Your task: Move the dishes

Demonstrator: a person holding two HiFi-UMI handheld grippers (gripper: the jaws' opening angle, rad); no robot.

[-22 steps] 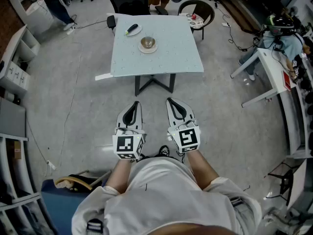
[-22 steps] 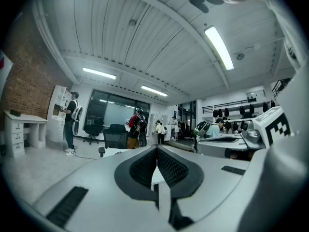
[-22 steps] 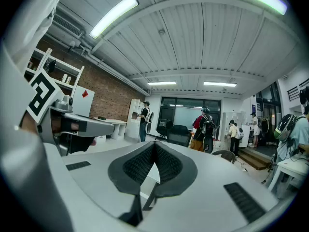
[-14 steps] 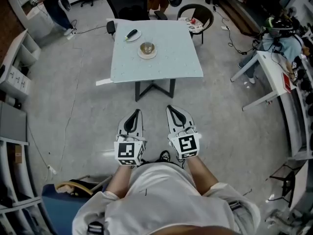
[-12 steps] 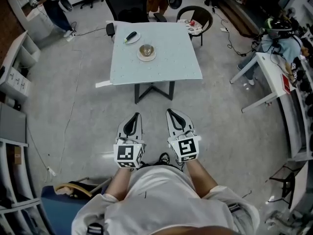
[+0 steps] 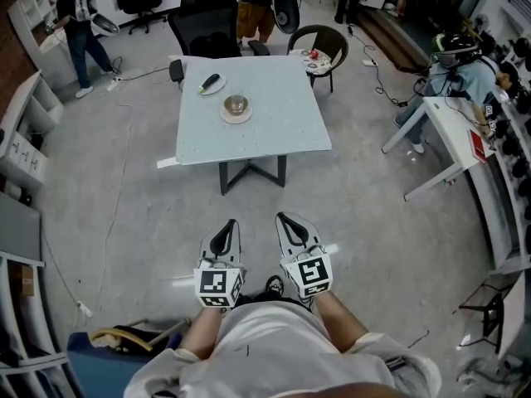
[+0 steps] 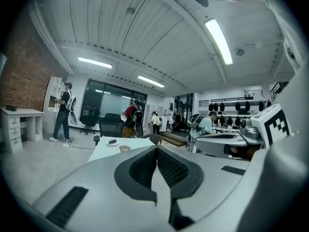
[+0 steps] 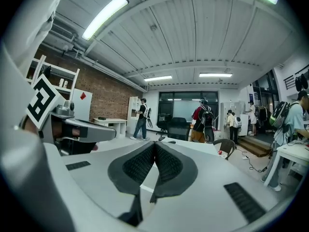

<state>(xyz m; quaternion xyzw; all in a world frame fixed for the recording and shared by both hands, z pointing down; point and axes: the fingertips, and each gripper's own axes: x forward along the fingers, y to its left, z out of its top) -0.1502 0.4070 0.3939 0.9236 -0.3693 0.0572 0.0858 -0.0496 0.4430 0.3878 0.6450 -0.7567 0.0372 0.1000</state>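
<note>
Tabletop (image 6: 274,114), pale blue on grey floor (image 6: 124,222), carries a bowl (image 6: 236,104) and a plate (image 6: 218,88), well apart from the left gripper (image 6: 226,223) and right gripper (image 6: 283,217), both clenched empty.

The pale blue square table (image 6: 274,114) is showing a smooth, faintly speckled matt top above the dull, mottled grey floor (image 6: 373,247). The left gripper (image 6: 228,225) and right gripper (image 6: 283,219) are showing smooth matt grey plastic shells, their black pads (image 7: 142,166) looking finely ribbed and rubbery.
</note>
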